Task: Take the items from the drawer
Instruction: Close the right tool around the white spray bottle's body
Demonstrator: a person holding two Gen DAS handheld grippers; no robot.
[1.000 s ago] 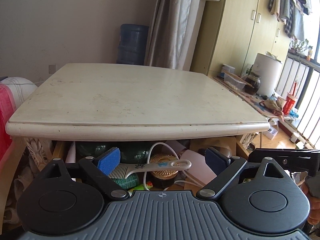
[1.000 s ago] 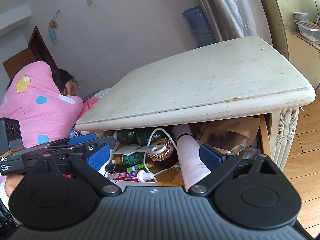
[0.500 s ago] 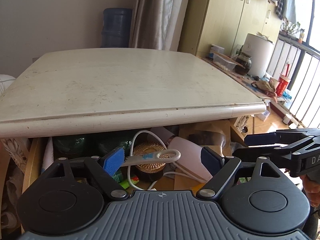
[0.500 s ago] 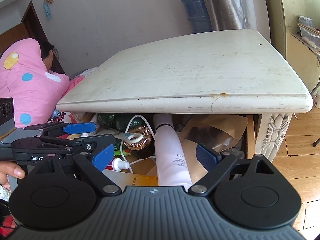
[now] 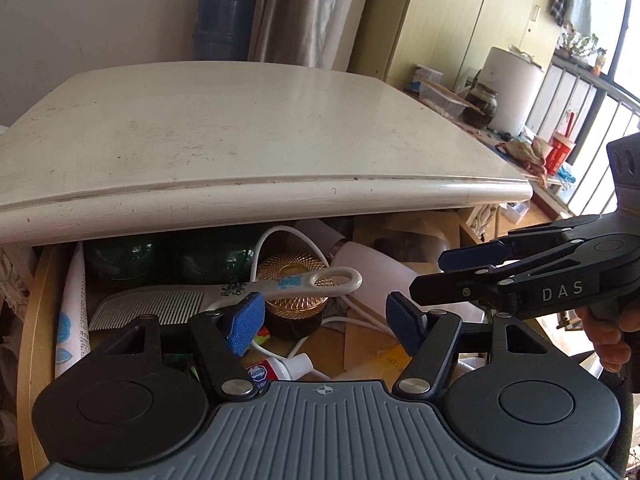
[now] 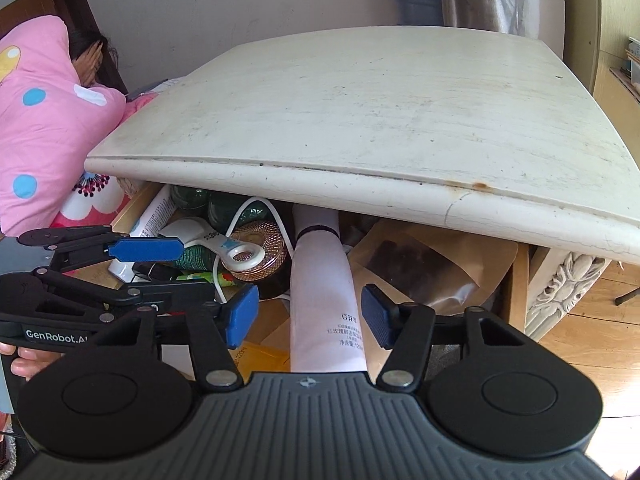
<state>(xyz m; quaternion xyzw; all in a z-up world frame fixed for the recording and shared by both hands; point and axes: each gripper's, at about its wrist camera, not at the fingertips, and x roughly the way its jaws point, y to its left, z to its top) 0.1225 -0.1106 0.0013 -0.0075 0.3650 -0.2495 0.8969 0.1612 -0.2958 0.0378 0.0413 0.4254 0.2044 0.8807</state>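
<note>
The drawer (image 5: 36, 320) stands open under the white tabletop (image 5: 240, 128), crammed with items. My left gripper (image 5: 326, 326) hovers over a white comb (image 5: 280, 288) with a loop handle, a gold-lidded jar (image 5: 296, 280) and a white cable. Its jaws are closing, and the pads touch nothing. My right gripper (image 6: 308, 316) straddles a pale pink tube (image 6: 324, 292); its jaws are also closing, with a gap still showing at the left pad. Each gripper appears in the other's view: the right gripper (image 5: 430, 276) and the left gripper (image 6: 176, 270).
Green jars (image 5: 120, 256), a white printed tube (image 5: 74, 312), a toothpaste tube (image 5: 280, 368) and a brown paper pouch (image 6: 420, 268) also lie in the drawer. A person under a pink quilt (image 6: 40, 120) lies at the left. A water jug (image 5: 224, 24) stands behind the table.
Both grippers have come lower and closer over the drawer. Their jaws have narrowed. The pink tube now lies between the right gripper's fingers.
</note>
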